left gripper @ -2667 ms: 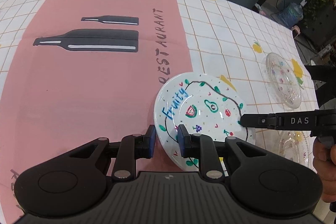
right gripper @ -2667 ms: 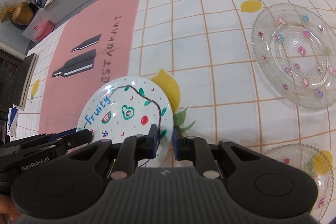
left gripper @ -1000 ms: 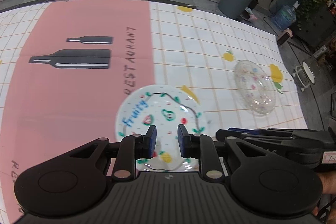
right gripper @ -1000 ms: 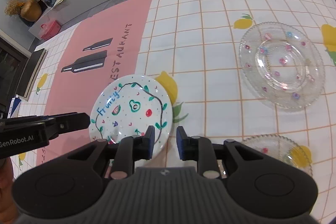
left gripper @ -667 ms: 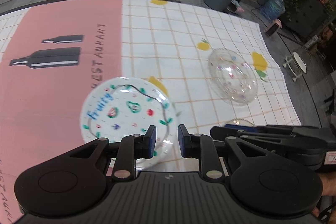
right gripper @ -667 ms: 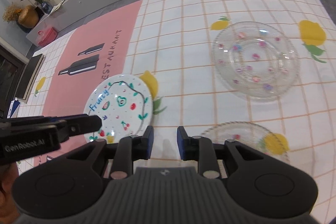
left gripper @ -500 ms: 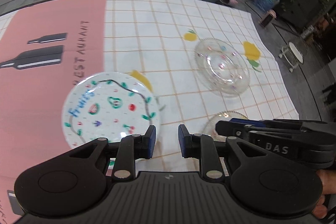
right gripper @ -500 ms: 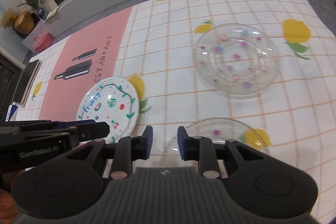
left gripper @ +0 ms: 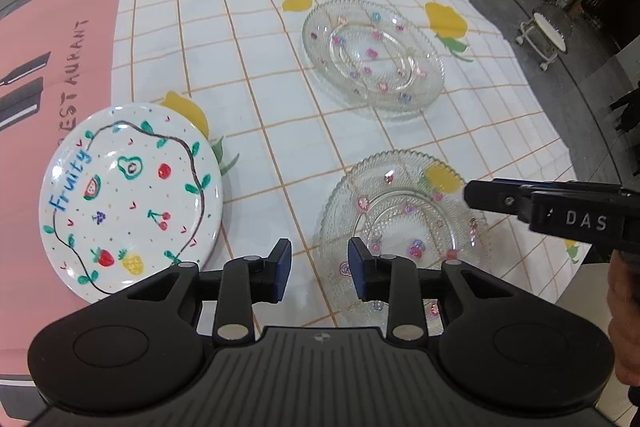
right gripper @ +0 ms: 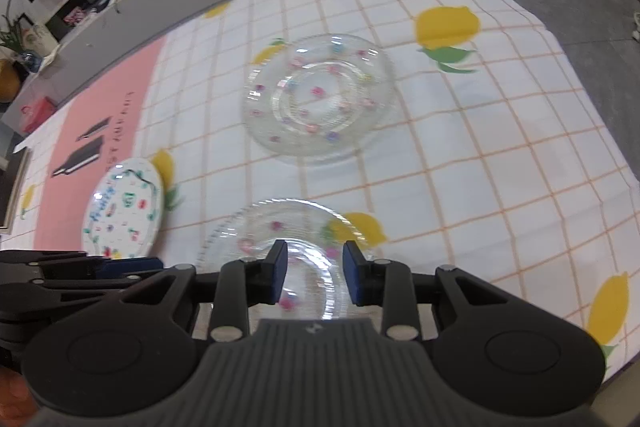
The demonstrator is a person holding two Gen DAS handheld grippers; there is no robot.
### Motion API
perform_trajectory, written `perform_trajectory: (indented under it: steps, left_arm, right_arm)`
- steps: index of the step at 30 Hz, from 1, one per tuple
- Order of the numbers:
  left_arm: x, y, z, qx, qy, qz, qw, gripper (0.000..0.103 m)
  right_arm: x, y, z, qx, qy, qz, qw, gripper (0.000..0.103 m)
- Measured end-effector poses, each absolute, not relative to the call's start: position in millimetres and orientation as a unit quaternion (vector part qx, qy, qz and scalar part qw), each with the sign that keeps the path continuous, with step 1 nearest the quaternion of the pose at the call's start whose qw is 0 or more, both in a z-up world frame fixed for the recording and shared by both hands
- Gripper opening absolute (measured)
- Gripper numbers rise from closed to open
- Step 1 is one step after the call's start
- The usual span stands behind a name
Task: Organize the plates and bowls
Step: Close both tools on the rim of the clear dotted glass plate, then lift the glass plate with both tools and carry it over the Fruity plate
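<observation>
Our left gripper opening w/ nothing between jaws, just above near glass plate rim, right gripper opening over same plate, empty too, painted Fruity plate on tablecloth to left, 2nd glass plate farther back.

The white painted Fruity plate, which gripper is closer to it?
Left. The left gripper hangs just beside the white painted Fruity plate; the right gripper sits farther off, over the near clear glass plate.

Both tools are matte black plastic: the left gripper and right gripper each carry blue pads on their jaws, silver screw heads on the linkage arms, two round housings and a ribbed grey centre; white "DAS" lettering marks the right one's side
</observation>
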State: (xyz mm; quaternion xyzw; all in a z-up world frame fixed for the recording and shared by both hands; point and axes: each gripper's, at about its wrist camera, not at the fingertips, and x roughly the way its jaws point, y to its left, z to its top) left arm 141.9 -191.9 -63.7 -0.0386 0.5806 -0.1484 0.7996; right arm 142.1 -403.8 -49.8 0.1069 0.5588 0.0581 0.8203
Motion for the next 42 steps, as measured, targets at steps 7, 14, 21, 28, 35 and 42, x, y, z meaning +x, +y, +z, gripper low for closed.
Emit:
perform_trajectory:
  steps: [7, 14, 21, 28, 35, 42]
  left_arm:
    - [143.5, -196.4, -75.8, -0.035, 0.596, -0.142, 0.79, 0.041]
    - [144.6, -195.8, -83.8, -0.049, 0.61, -0.142, 0.778, 0.047]
    - [145.1, -195.9, -87.8, -0.06, 0.611, -0.146, 0.776, 0.047]
    - [147.7, -197.7, -89.7, -0.072, 0.607, -0.144, 0.778, 0.047]
    - [146.5, -200.3, -90.3, -0.081, 0.597, -0.148, 0.784, 0.04]
    - [145.0, -202.6, -90.1, -0.08, 0.594, -0.15, 0.786, 0.035]
  right_arm:
    - [143.3, -419.1, -75.6, 0.106, 0.594, 0.049, 0.796, 0.031]
    - [141.7, -430.0, -87.2, 0.128, 0.608, 0.06, 0.781, 0.032]
    - [141.3, -427.5, -86.8, 0.132, 0.61, 0.065, 0.779, 0.031]
    - [139.9, -426.0, -86.4, 0.126, 0.613, 0.066, 0.777, 0.031]
    - [138.3, -422.5, -86.2, 0.122, 0.614, 0.064, 0.777, 0.03]
    - [136.4, -417.7, -85.7, 0.099, 0.61, 0.062, 0.784, 0.019]
